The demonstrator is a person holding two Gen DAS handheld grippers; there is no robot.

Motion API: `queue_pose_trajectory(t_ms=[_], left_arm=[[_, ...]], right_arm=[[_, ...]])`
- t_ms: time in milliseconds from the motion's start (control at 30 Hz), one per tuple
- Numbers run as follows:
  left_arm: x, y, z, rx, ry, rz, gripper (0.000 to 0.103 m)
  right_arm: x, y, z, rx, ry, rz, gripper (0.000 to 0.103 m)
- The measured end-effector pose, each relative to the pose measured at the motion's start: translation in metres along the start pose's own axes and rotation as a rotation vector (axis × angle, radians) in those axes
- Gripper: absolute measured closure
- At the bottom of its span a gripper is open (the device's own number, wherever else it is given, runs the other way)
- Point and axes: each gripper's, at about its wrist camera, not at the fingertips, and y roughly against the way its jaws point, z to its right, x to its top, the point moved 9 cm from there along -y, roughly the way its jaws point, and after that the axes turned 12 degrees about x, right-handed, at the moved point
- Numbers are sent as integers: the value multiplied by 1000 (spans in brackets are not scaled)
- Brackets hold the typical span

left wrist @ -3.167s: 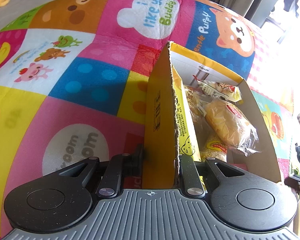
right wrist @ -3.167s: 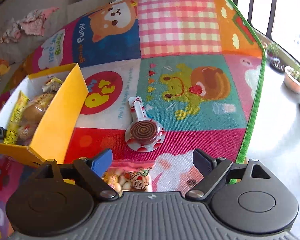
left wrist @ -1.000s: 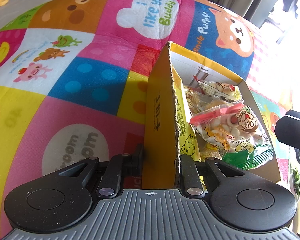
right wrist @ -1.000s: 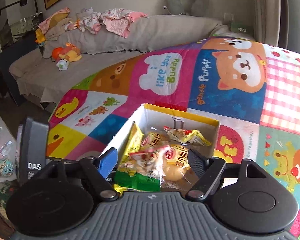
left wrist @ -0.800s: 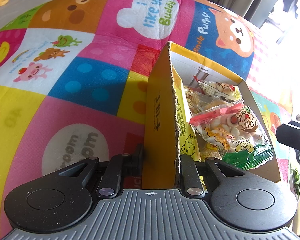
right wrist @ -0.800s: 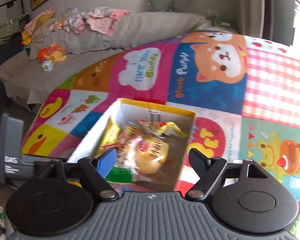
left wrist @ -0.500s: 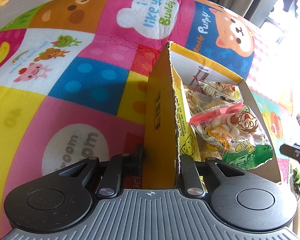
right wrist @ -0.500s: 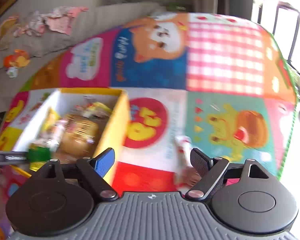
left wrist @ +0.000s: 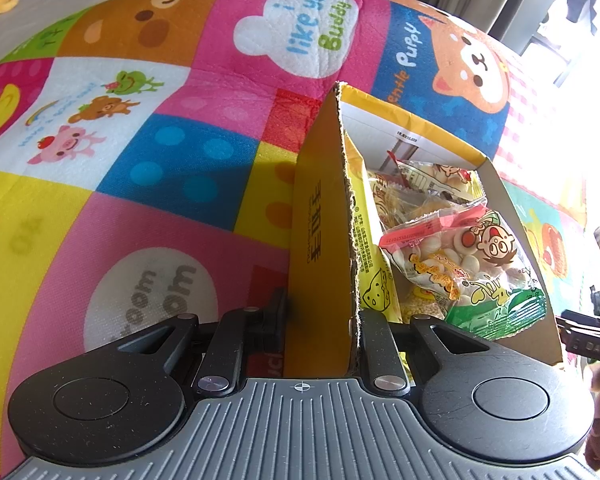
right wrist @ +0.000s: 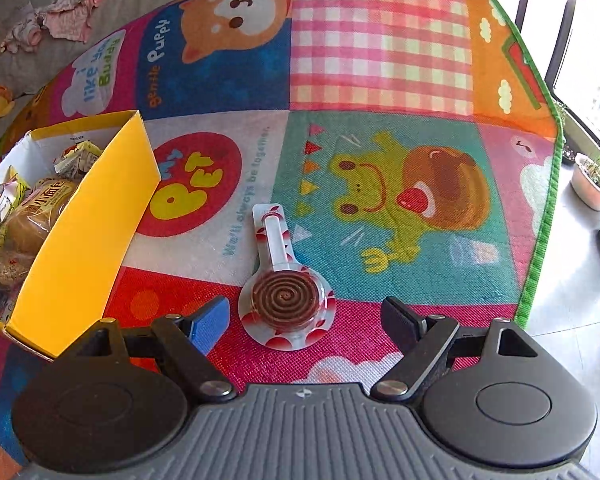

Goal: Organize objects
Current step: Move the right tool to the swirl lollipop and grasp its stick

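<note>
My left gripper (left wrist: 320,316) is shut on the near wall of a yellow cardboard box (left wrist: 320,208). The box holds several snack packets, with a bag of round biscuits (left wrist: 460,264) on top. In the right wrist view the box (right wrist: 88,216) stands at the left. A wrapped chocolate swirl lollipop (right wrist: 286,296) lies flat on the mat just ahead of my right gripper (right wrist: 306,320), between its fingers' lines. The right gripper is open and empty.
A colourful cartoon play mat (right wrist: 380,80) covers the floor. Its green edge (right wrist: 540,248) runs along the right, with bare tile and a plant pot (right wrist: 594,184) beyond. A grey sofa with clothes (right wrist: 60,24) lies at the back left.
My right gripper let go of the biscuit bag in the box, then swung right and down over the lollipop. The left gripper has kept its hold on the box wall.
</note>
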Motion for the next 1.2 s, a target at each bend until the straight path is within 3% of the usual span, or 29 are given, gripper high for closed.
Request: queue_pose_trajectory(t_ms=[100, 167, 333, 667, 1000, 1200], left_arm=[[0, 0, 0, 0, 0, 0, 83], [0, 0, 0, 0, 1, 1, 83], [0, 0, 0, 0, 1, 0, 83], [0, 0, 0, 0, 1, 1, 83], [0, 0, 0, 0, 0, 1, 83], [0, 0, 0, 0, 2, 1, 83]], right_arm=[[2, -11, -2, 1, 4, -3, 25], [3, -17, -2, 6, 2, -8, 37], [2, -16, -2, 18, -4, -19, 51], [-36, 14, -31, 93, 59, -89, 51], [-33, 8, -37, 89, 71, -77, 40], [-37, 11, -43, 81, 88, -66, 45]])
